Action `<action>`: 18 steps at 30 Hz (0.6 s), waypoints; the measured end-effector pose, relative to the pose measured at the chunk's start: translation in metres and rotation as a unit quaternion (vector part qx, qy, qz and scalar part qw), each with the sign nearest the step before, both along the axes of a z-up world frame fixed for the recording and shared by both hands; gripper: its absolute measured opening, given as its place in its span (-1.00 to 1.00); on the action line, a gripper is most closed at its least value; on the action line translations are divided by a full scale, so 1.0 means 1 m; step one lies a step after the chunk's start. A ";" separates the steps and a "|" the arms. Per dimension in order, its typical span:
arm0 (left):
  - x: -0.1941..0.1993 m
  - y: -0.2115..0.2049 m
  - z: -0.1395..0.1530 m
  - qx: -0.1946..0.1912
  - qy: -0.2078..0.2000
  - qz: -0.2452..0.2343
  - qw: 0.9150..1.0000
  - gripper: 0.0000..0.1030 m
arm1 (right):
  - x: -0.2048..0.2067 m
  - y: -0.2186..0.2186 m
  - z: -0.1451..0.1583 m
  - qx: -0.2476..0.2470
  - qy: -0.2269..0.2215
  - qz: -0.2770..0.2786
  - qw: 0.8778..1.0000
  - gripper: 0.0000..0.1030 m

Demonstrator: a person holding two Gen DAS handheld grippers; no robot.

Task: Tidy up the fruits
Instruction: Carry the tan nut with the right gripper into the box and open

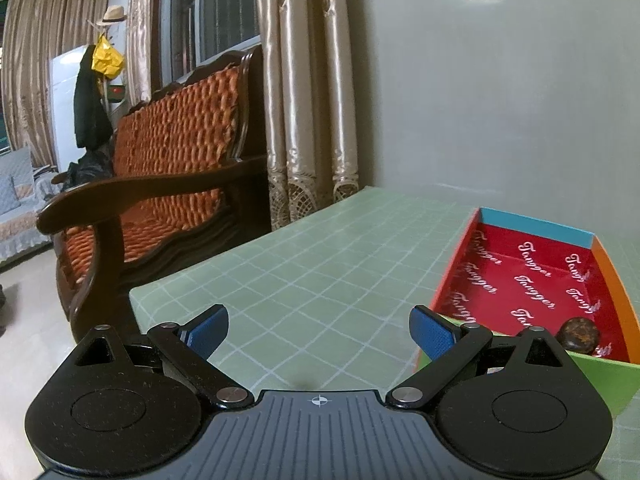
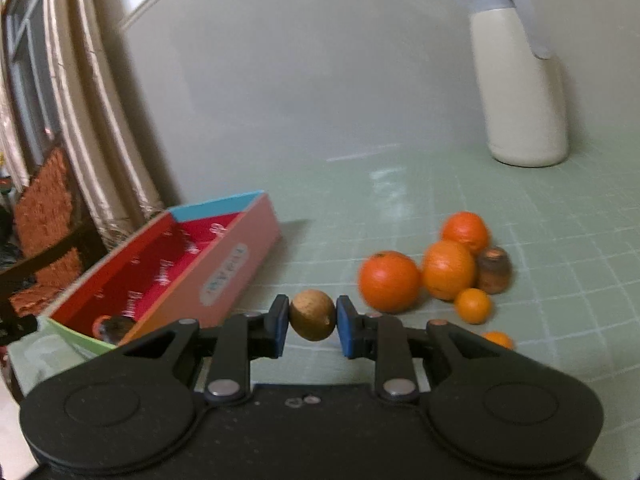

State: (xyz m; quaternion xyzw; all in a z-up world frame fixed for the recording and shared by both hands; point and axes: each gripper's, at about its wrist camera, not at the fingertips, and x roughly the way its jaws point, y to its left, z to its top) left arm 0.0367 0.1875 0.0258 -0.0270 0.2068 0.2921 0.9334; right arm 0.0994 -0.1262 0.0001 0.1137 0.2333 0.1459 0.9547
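Observation:
My right gripper (image 2: 313,321) is shut on a small tan oval fruit (image 2: 312,319), held above the green mat between the box and the fruit pile. The open box (image 2: 228,276), red inside with blue, orange and green rims, lies to its left with one dark brown fruit (image 2: 114,326) at the near end. To the right sit three oranges (image 2: 389,281), two small orange fruits (image 2: 473,305) and a brown fruit (image 2: 495,270). In the left wrist view my left gripper (image 1: 318,332) stands open over bare mat, left of the box (image 1: 454,264), where the dark fruit (image 1: 579,333) lies.
A cream thermos jug (image 2: 520,80) stands at the back right by the wall. A wooden armchair with an orange cushion (image 1: 172,152) sits off the table's left edge, with curtains (image 1: 308,92) behind it. The green gridded mat (image 1: 320,264) covers the table.

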 end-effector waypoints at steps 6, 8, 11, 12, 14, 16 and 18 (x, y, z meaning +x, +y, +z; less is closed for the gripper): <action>-0.004 0.006 -0.003 0.003 0.005 0.009 1.000 0.88 | -0.004 0.018 0.012 0.028 -0.031 0.045 0.998 -0.53; -0.005 0.006 -0.004 0.004 0.007 0.010 1.000 0.88 | -0.007 0.025 0.016 0.037 -0.045 0.062 0.996 -0.53; -0.006 0.007 -0.005 0.008 0.010 0.009 1.000 0.88 | -0.009 0.036 0.023 0.047 -0.060 0.088 0.993 -0.53; -0.006 0.006 -0.005 0.010 0.011 0.009 1.000 0.88 | -0.010 0.039 0.024 0.049 -0.064 0.097 0.992 -0.53; -0.008 0.005 -0.005 0.013 0.010 0.007 1.000 0.88 | -0.010 0.047 0.026 0.053 -0.068 0.112 0.990 -0.53; -0.009 0.004 -0.005 0.015 0.011 0.004 1.000 0.88 | -0.009 0.054 0.026 0.052 -0.068 0.124 0.989 -0.53; -0.010 0.003 -0.005 0.018 0.012 0.003 1.000 0.88 | -0.008 0.061 0.025 0.051 -0.064 0.134 0.988 -0.53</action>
